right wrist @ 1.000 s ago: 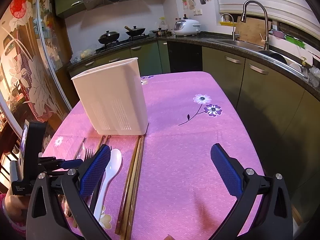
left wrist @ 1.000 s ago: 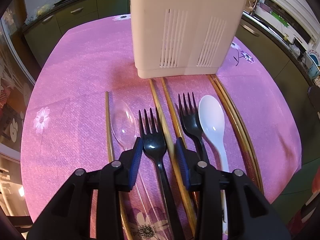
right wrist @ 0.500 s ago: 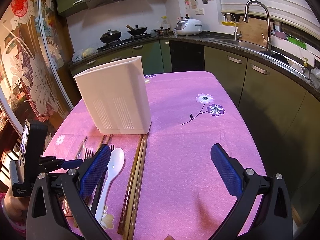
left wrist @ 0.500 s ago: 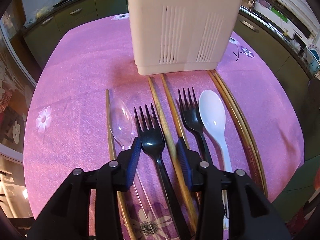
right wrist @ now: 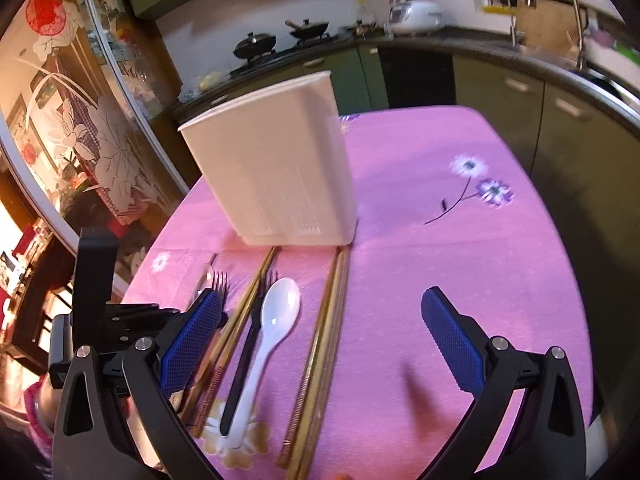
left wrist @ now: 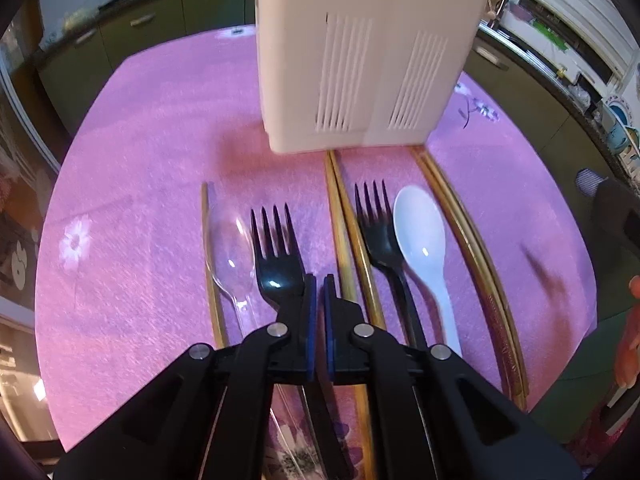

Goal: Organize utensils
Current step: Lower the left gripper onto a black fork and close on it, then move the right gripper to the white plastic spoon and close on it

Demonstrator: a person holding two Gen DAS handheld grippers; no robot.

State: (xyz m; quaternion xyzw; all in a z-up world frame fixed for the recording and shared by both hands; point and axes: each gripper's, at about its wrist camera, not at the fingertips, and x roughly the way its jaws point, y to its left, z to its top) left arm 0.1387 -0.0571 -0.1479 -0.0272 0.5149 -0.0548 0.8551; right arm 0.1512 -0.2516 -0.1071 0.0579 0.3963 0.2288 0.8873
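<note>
My left gripper (left wrist: 319, 280) is shut at the neck of a black fork (left wrist: 276, 256), whose handle runs hidden under the fingers. Its tines (right wrist: 219, 280) show past that gripper in the right wrist view. Beside this fork lie a clear spoon (left wrist: 230, 248), a wooden chopstick pair (left wrist: 340, 216), a second black fork (left wrist: 376, 224), a white spoon (left wrist: 420, 236) and a gold chopstick pair (left wrist: 460, 220). A white slotted utensil holder (left wrist: 360, 60) stands upright just beyond them. My right gripper (right wrist: 320, 296) hangs wide open and holds nothing, above the white spoon (right wrist: 280, 304) and gold chopsticks (right wrist: 328, 320).
A pink flowered cloth (right wrist: 460, 240) covers the round table. Green kitchen cabinets (right wrist: 560, 128) and a sink counter curve round its far and right sides. A single chopstick (left wrist: 206, 232) lies left of the clear spoon. A person's hand (left wrist: 628, 340) shows at the right edge.
The left jaws have closed from either side of the black fork down onto its neck. The right gripper has tipped down and moved closer over the utensils.
</note>
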